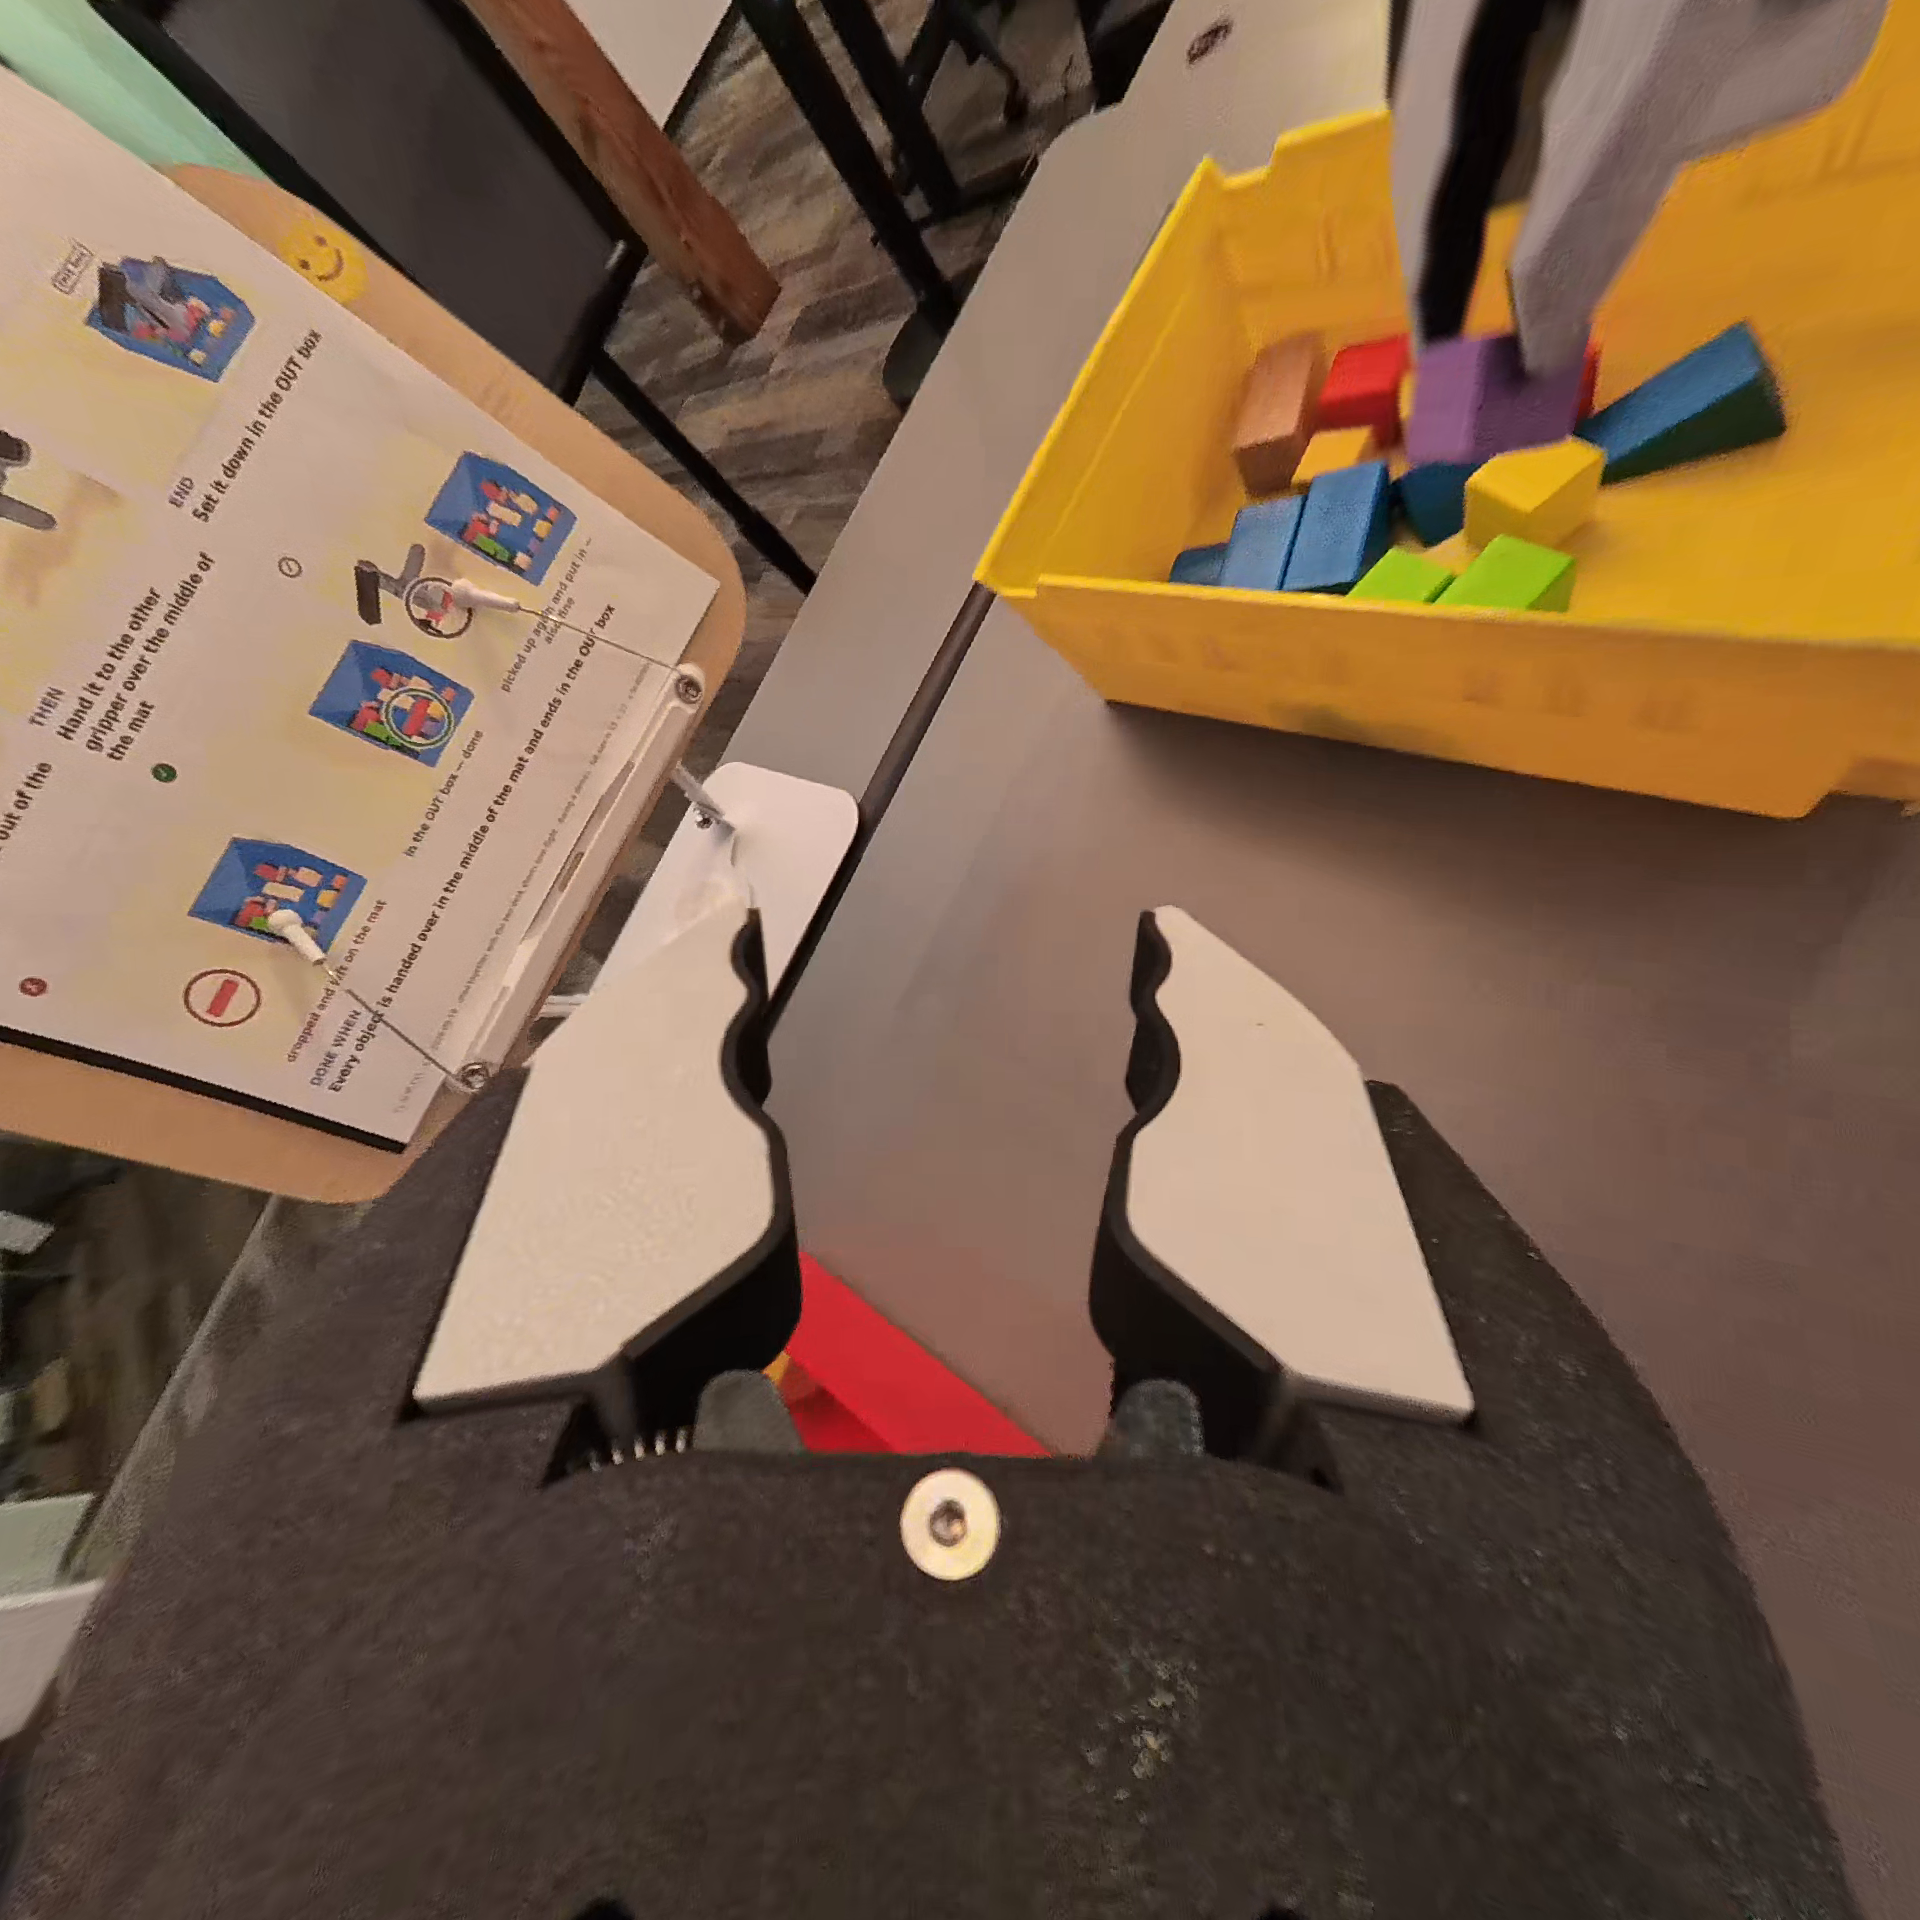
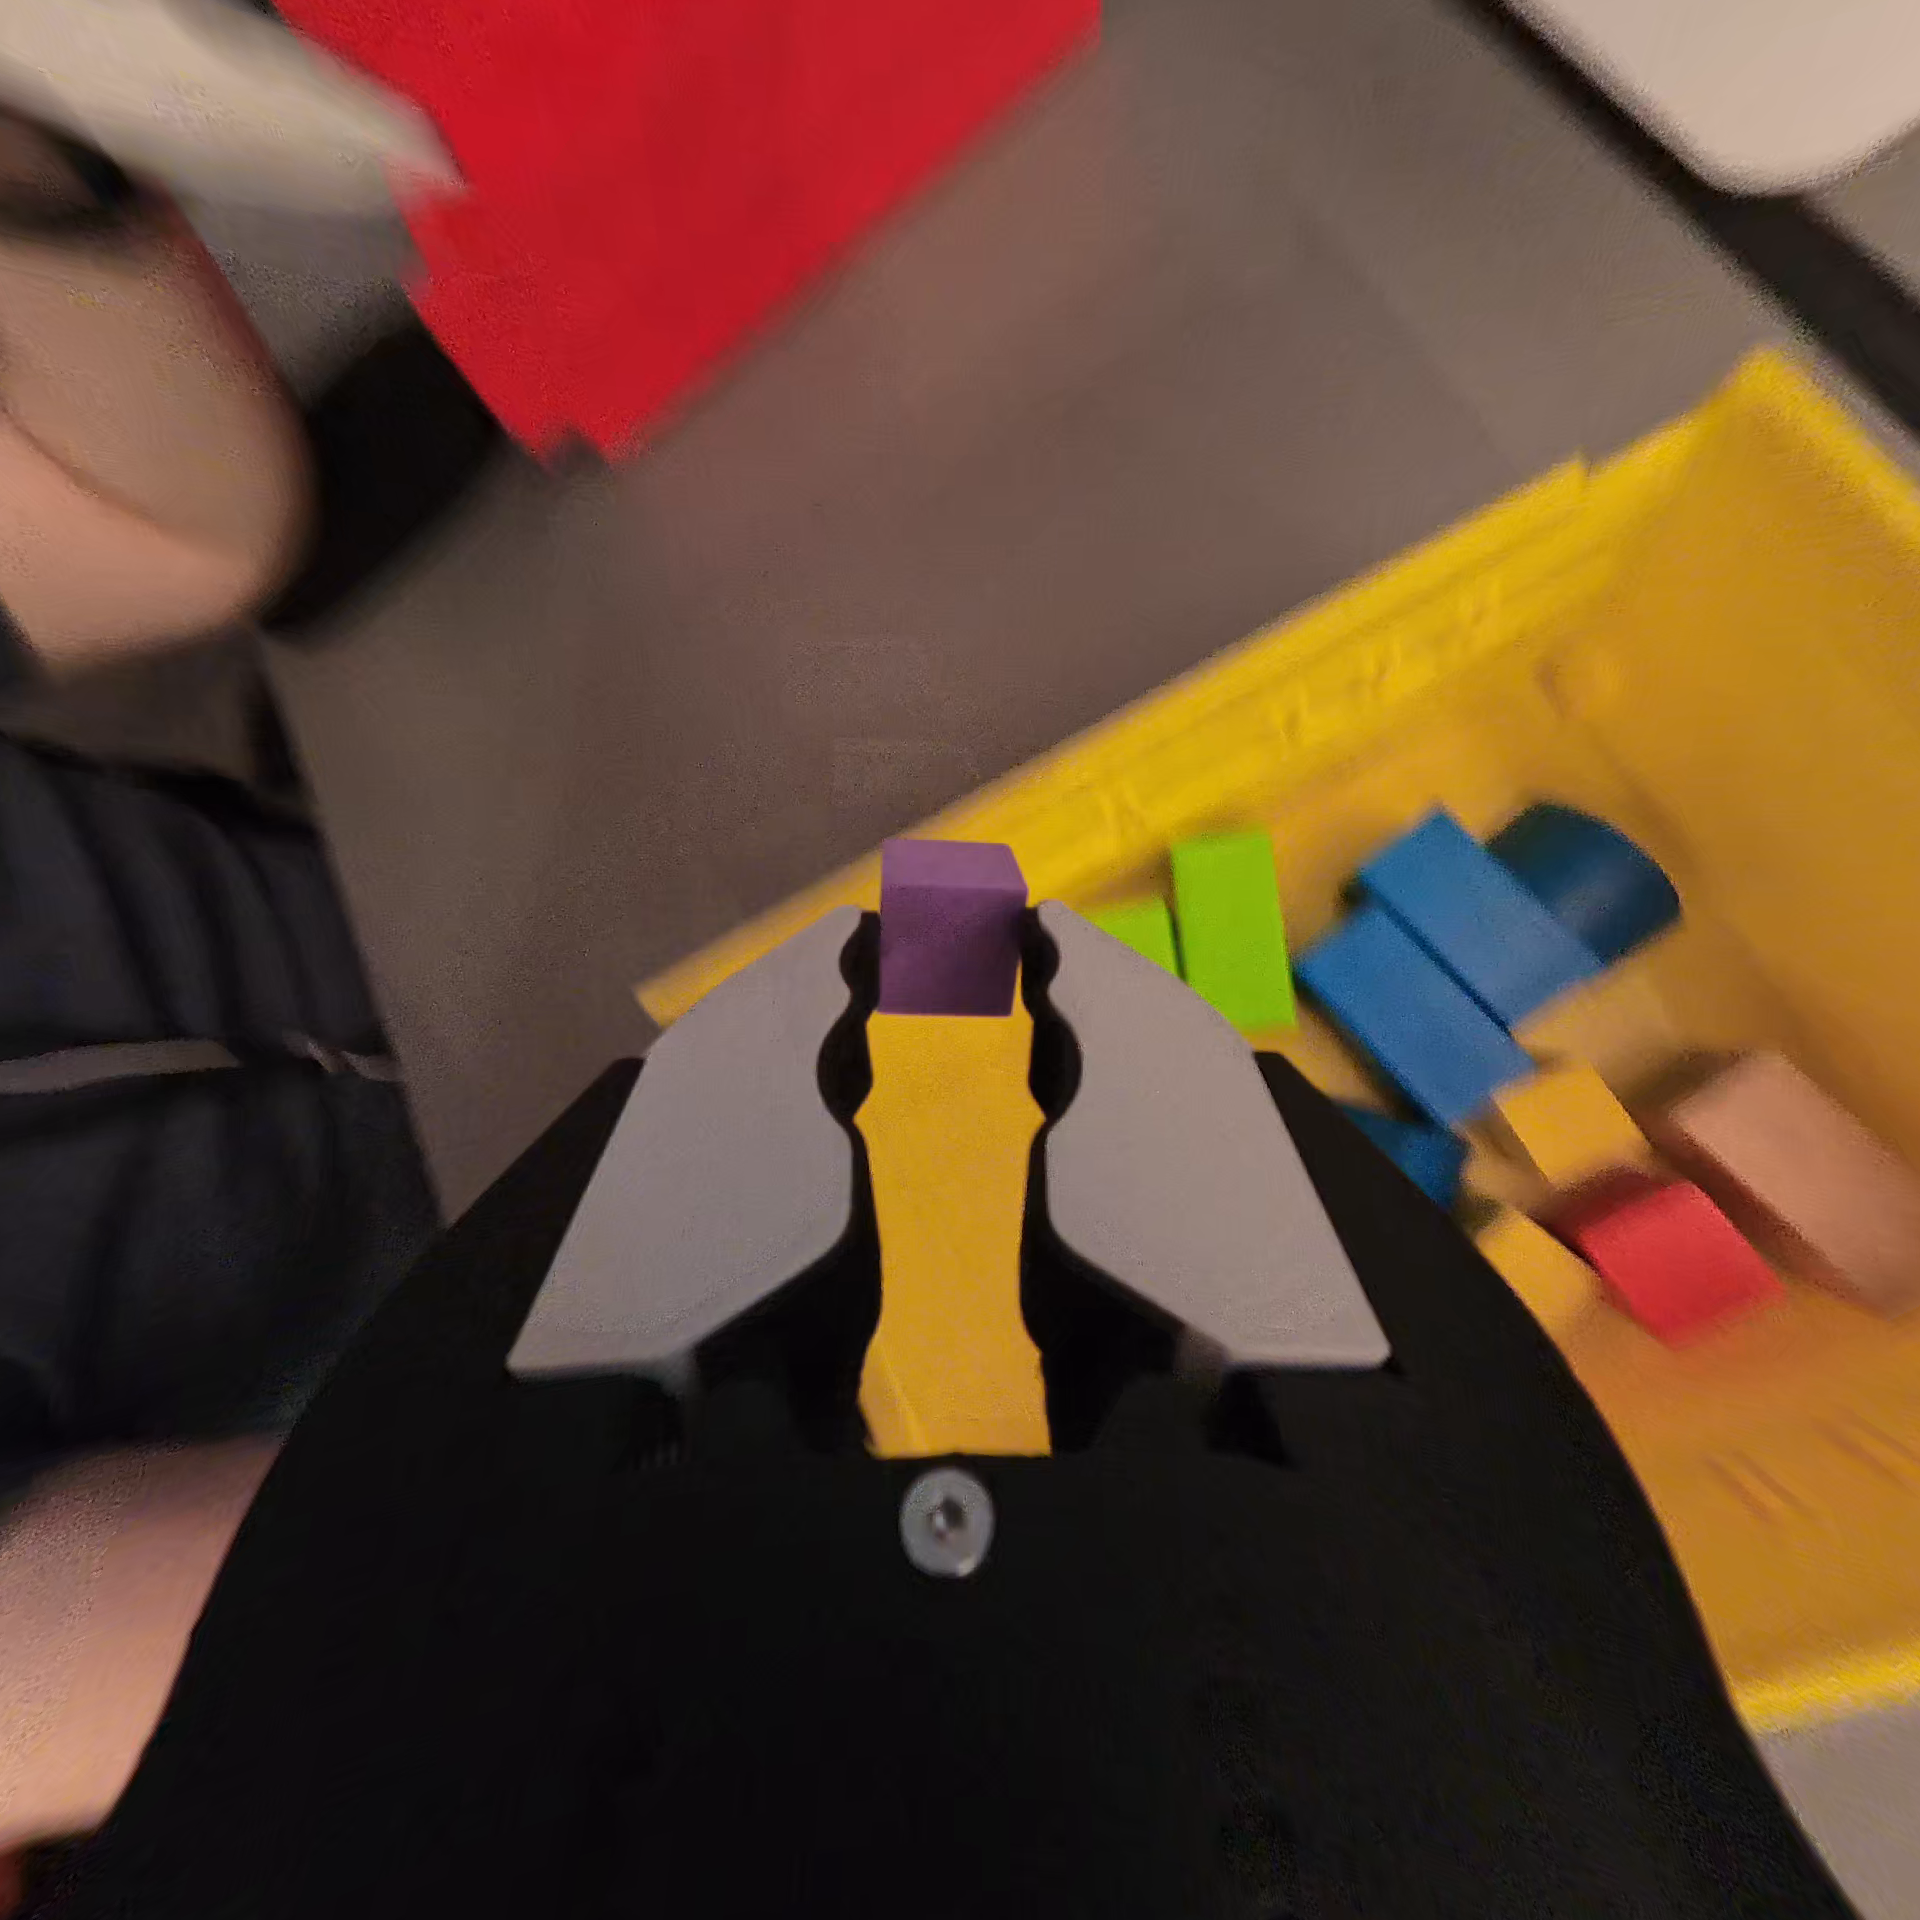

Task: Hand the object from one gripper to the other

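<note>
So the right gripper [image 2: 951,925] is pinching a purple cube [image 2: 948,927] right at its fingertips, jaws closed in on both sides of it, and it's hanging over the yellow bin [image 2: 1351,707]. From the left wrist view you can see that same gripper [image 1: 1496,358] coming down from above into the bin with the cube [image 1: 1491,400] at its tip, sitting just above or maybe touching the pile, can't really tell which.

The left gripper [image 1: 945,935] is sitting wide open with nothing between its fingers, hovering over the grey table [image 1: 1351,987] well short of the bin.

Rest of the bin is holding a jumble of blocks: a couple of green blocks [image 2: 1231,925], some blue blocks [image 2: 1434,987], a red block [image 2: 1673,1257], a tan block [image 1: 1278,410], and a yellow block [image 1: 1532,488] right by the cube.

Off to the left there's a clipboard [image 1: 665,582] with an instruction sheet [image 1: 312,623] leaning beside the table edge. A red box [image 2: 727,187] is showing past the grippers, pretty blurry in the right wrist view.
</note>
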Tool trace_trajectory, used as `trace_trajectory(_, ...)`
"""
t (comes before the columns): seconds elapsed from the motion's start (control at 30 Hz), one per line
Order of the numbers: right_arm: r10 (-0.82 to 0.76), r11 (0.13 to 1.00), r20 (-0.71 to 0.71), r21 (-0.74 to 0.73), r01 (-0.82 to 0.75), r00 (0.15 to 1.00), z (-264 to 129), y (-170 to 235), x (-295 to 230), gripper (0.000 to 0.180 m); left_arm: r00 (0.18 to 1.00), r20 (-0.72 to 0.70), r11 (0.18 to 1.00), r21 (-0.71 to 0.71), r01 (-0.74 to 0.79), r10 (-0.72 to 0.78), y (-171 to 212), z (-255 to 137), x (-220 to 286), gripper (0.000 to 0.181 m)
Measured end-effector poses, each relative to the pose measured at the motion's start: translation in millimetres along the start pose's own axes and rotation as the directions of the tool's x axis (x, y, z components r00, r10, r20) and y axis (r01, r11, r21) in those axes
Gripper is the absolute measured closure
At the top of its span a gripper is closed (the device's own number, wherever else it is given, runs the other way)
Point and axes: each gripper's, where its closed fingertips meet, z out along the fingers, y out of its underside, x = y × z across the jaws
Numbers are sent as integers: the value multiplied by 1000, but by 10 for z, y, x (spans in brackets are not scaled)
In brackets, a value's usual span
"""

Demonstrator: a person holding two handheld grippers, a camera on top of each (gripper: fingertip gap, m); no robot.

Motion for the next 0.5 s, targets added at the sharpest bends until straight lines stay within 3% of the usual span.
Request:
trace_trajectory(0.1,-203,958,59,-192,211,977,205,520,90,152,999,-8,998,42,54,-54,-36,-84,-83,104)
trace_trajectory(0.2,-179,940,151,-267,214,972,406,667,91,153,994,-4,992,57,109,-109,1,-157,-213,100)
trace_trajectory(0.5,-190,870,182,-425,251,965,765,862,154,152,974,2,968,106,227,-228,99,-382,-525,103)
